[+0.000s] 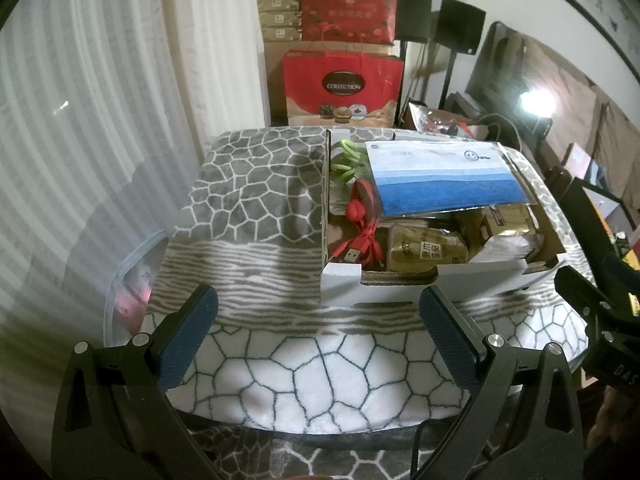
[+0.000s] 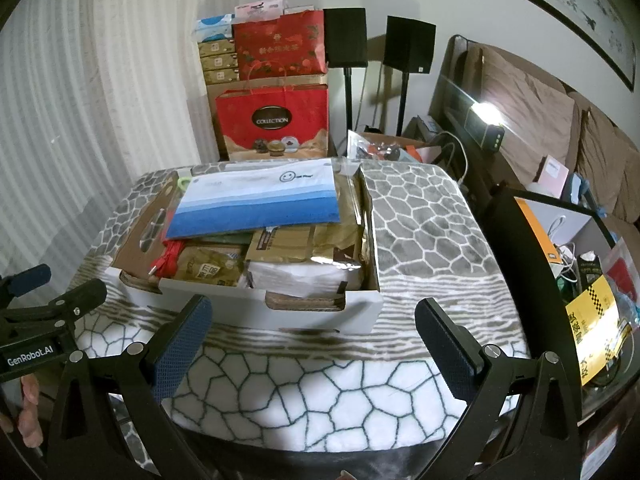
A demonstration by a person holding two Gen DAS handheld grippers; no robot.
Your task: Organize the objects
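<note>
Grey-and-white fleece blanket with a cobblestone pattern (image 1: 256, 200) covers the table; on it, ahead of both grippers, sits the open white corrugated cardboard box (image 2: 320, 308), long axis running crosswise to the fingers. Flat blue-and-white striped pouch in clear plastic (image 2: 260, 208) lies on top of the box's contents, ahead and left of the right gripper (image 2: 313, 334), ahead and right of the left gripper (image 1: 318, 322). Both grippers are spread wide, empty, held level short of the box's near wall; right looks slightly nearer the pouch.

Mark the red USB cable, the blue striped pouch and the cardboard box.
red USB cable (image 1: 362, 246), left wrist view, on the bundled cord.
blue striped pouch (image 1: 440, 178), left wrist view, on its face.
cardboard box (image 2: 320, 312), right wrist view, on its white front wall.
</note>
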